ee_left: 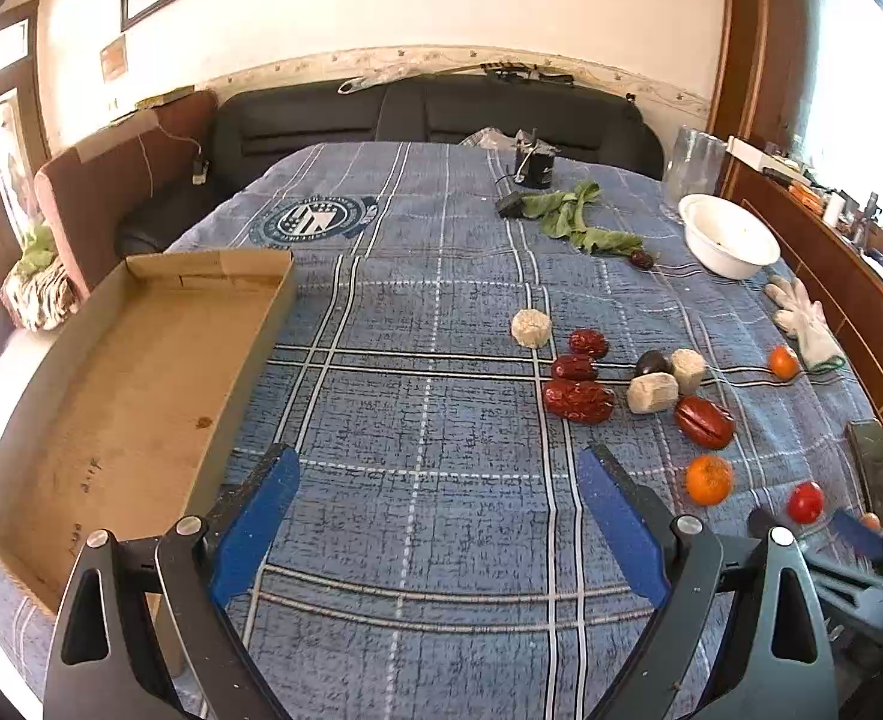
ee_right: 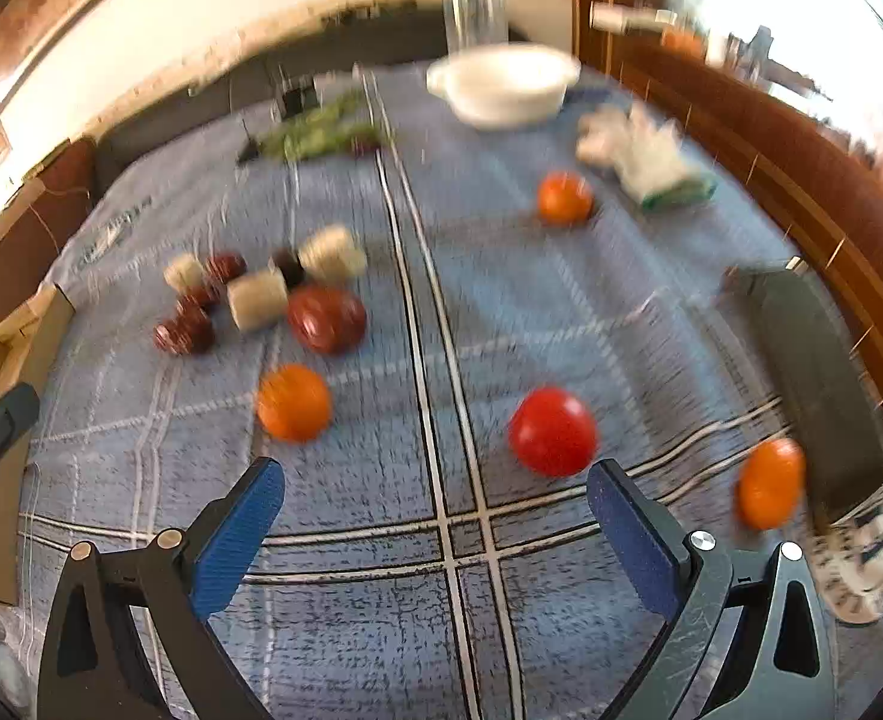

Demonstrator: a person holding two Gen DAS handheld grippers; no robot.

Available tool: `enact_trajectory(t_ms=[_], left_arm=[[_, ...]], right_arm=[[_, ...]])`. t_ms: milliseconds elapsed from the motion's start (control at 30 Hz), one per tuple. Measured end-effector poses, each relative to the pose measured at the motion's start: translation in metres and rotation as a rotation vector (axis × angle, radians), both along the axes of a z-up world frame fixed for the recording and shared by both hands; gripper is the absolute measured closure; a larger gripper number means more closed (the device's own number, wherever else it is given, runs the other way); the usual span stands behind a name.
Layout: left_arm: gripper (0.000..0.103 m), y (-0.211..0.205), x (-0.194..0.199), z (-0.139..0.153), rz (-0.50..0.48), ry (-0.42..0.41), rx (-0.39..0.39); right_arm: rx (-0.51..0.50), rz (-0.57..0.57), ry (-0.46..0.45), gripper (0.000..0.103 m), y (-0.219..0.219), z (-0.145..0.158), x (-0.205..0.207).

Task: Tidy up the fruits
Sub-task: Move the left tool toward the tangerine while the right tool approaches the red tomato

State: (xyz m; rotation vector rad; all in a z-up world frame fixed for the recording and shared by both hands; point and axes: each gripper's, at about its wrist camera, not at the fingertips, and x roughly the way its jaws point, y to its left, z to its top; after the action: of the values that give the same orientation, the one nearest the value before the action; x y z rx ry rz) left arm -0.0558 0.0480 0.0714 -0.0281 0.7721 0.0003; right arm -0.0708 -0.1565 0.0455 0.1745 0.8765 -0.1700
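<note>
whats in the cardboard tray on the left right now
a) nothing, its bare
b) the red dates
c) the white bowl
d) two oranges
a: in the left wrist view the cardboard tray shows only its bare brown floor, while the red dates, the oranges and the white bowl all sit out on the blue plaid cloth.

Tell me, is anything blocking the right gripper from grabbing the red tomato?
Nothing visible does. The right gripper has its jaws open, and only bare blue checked cloth lies between it and the round red tomato, which sits just ahead, near the right jaw.
</note>
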Motion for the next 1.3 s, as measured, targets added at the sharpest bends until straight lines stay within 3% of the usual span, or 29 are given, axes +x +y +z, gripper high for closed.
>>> enact_trajectory(t_ms=[200,233,367,633,867,1067,1200,1300], left_arm=[[0.009,0.004,-0.017,0.017,-0.039,-0.048,-0.018],[0.009,0.004,-0.021,0.020,-0.047,-0.061,-0.024],[0.009,0.002,-0.029,0.029,-0.066,-0.102,-0.022],[0.009,0.007,-0.036,0.030,-0.085,-0.091,-0.041],[0.009,0.018,-0.055,0.043,-0.075,-0.126,-0.062],[0.009,0.052,-0.092,0.098,-0.082,-0.256,-0.079],[0.009,0.085,-0.115,0.145,-0.080,-0.347,-0.118],[0.009,0.107,-0.130,0.178,-0.057,-0.410,-0.128]], right_arm=[[-0.110,-0.077,-0.334,0.000,0.006,0.053,-0.045],[-0.114,-0.079,-0.352,0.000,0.007,0.058,-0.047],[-0.100,-0.086,-0.377,0.000,0.010,0.068,-0.053],[-0.184,-0.093,-0.413,0.000,0.027,0.078,-0.069],[-0.169,-0.070,-0.439,0.000,0.035,0.089,-0.086],[-0.224,-0.055,-0.515,0.000,0.038,0.136,-0.118],[-0.275,-0.042,-0.614,0.000,0.035,0.194,-0.142],[-0.235,-0.034,-0.675,0.000,0.025,0.244,-0.148]])
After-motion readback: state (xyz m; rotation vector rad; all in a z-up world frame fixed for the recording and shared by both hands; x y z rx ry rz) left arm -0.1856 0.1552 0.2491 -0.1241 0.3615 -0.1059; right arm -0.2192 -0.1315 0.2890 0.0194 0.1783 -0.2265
